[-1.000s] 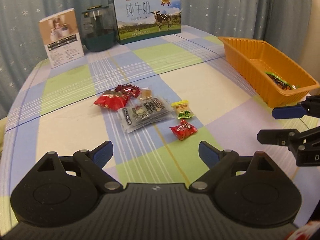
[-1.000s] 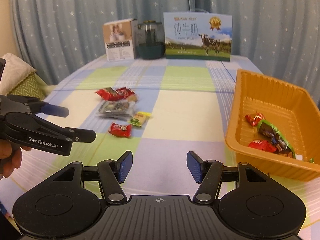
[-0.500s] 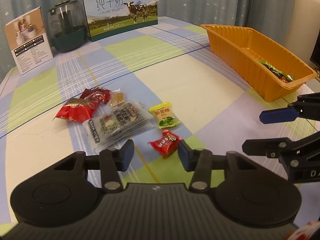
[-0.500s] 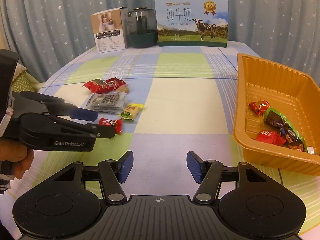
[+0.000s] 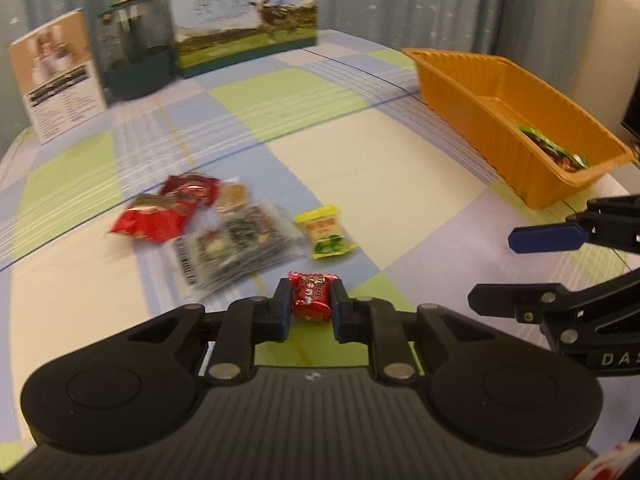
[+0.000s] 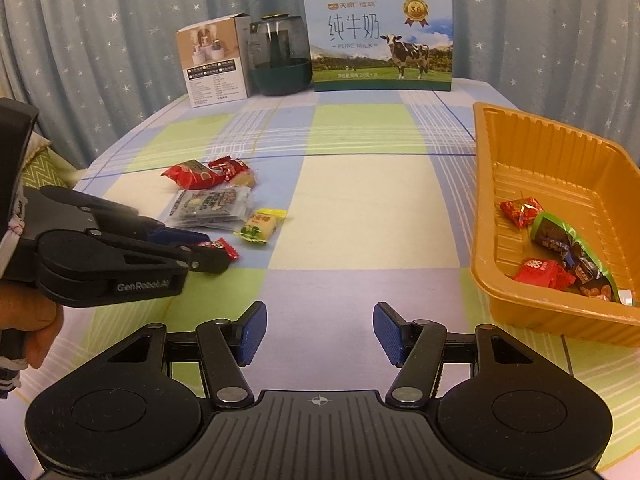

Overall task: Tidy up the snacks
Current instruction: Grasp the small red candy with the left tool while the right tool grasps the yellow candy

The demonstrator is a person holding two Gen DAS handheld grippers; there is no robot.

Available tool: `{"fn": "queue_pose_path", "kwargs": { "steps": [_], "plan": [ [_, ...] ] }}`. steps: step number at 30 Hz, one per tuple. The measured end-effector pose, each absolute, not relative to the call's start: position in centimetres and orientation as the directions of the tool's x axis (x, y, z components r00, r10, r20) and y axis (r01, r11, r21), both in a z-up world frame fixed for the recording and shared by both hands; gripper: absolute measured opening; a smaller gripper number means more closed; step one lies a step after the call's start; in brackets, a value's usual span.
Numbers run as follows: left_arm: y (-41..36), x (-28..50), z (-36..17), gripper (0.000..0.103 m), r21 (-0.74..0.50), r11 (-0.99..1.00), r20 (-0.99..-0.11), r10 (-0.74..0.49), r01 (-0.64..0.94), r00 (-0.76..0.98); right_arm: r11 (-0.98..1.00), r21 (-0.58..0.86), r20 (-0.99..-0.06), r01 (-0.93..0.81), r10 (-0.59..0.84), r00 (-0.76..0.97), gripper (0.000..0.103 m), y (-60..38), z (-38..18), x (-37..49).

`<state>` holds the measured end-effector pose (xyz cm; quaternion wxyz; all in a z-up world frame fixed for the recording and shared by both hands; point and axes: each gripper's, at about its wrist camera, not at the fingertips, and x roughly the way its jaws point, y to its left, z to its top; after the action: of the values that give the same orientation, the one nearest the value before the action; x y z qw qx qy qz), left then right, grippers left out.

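My left gripper (image 5: 310, 300) is shut on a small red candy (image 5: 312, 295) low over the checked tablecloth; the same candy (image 6: 220, 247) pokes out between the left gripper's fingers (image 6: 204, 261) in the right wrist view. Beyond it lie a yellow candy (image 5: 325, 232), a clear pack of dark snacks (image 5: 236, 248) and red wrappers (image 5: 160, 216). An orange tray (image 6: 492, 184) at the right holds several wrapped snacks (image 6: 560, 252). My right gripper (image 6: 319, 333) hovers open with nothing between its blue pads, left of the tray.
A milk carton box (image 6: 380, 42), a dark glass kettle (image 6: 280, 60) and a small white box (image 6: 214, 66) stand along the table's far edge before a starred curtain. A hand (image 6: 24, 320) holds the left gripper at the left.
The left gripper moved forward and down to the red candy and its jaws closed on it. The right gripper stayed in place, still open.
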<state>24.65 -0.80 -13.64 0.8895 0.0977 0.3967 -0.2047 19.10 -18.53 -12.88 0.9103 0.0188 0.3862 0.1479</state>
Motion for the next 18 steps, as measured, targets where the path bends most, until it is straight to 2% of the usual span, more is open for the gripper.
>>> {"fn": "queue_pose_path", "kwargs": {
  "steps": [6,16,17,18],
  "plan": [
    [1.3,23.4,-12.1,0.018,0.028,0.927,-0.722,-0.240,0.374,0.649,0.942,0.158,-0.677,-0.296,0.321,0.662,0.060,-16.9,-13.0,20.0],
    [5.0,23.7,-10.8,0.017,-0.035,0.977,-0.679,-0.177,0.210,0.712,0.923,0.225,-0.620,-0.311,0.382,0.685,0.059,-14.8,-13.6,23.7],
    [5.2,23.9,-10.7,0.017,-0.040,0.978,-0.679,-0.176,0.202,0.712,0.925,0.228,-0.620,-0.304,0.379,0.687,0.058,-14.7,-13.7,24.2],
    [5.3,24.0,-10.8,0.018,-0.044,0.979,-0.680,-0.174,0.197,0.712,0.927,0.229,-0.620,-0.297,0.374,0.690,0.052,-14.6,-13.8,24.5]
  ]
}}
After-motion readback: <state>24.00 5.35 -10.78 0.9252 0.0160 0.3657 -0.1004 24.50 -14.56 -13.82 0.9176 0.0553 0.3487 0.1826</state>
